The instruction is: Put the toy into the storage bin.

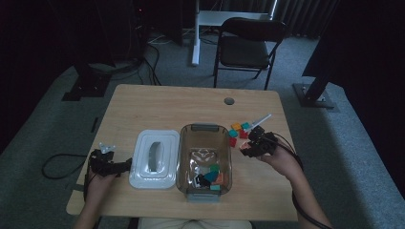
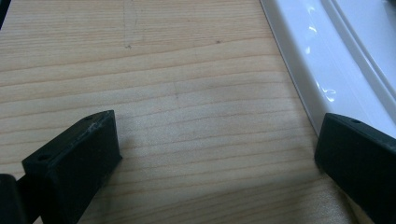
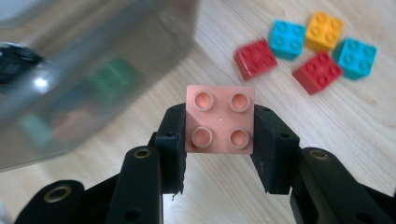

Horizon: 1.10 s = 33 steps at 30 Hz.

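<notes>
Pinching a pink square plastic brick, right gripper hovers mid-right; left gripper, jaws spread, rests lower left.

A clear bin sits near the middle of the surface, toward its near edge, with coloured bricks piled at its near end. Its white lid lies just beside it on the left. The left gripper rests near the near left corner. The right gripper hangs just right of the bin, beside loose bricks.
</notes>
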Motion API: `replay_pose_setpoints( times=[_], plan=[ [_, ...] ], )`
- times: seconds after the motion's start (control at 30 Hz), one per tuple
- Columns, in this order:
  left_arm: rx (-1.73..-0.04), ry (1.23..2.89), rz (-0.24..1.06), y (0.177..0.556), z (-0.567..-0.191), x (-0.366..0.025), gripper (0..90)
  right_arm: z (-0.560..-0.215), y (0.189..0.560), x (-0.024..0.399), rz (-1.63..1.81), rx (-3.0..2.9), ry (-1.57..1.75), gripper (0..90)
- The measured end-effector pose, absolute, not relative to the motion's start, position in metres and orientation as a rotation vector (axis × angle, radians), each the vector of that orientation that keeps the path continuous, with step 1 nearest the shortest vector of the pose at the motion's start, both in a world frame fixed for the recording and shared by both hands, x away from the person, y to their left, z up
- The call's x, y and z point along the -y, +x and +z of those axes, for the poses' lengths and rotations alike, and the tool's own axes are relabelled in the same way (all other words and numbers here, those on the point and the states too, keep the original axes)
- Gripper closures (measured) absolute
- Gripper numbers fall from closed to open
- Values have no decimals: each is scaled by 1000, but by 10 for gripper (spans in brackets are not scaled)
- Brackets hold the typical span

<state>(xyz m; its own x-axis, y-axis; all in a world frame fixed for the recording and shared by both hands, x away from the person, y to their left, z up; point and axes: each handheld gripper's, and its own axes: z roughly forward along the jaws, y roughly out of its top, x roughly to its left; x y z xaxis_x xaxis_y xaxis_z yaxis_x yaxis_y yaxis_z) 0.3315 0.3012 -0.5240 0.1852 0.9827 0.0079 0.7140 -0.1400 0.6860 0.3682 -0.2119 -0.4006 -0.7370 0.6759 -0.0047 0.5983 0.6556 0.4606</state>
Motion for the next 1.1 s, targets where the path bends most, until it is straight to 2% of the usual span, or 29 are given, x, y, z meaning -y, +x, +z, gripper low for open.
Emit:
replay_pose_setpoints(
  times=[0.4, 1.1],
  plan=[
    [-1587, 1923, 636, 331, -524, -301, 5, -353, 336, 188, 797, -2734, 817, 586],
    [-1586, 1923, 638, 331, -524, -301, 5, -344, 314, 128, 812, -2891, 474, 586]
  ],
)
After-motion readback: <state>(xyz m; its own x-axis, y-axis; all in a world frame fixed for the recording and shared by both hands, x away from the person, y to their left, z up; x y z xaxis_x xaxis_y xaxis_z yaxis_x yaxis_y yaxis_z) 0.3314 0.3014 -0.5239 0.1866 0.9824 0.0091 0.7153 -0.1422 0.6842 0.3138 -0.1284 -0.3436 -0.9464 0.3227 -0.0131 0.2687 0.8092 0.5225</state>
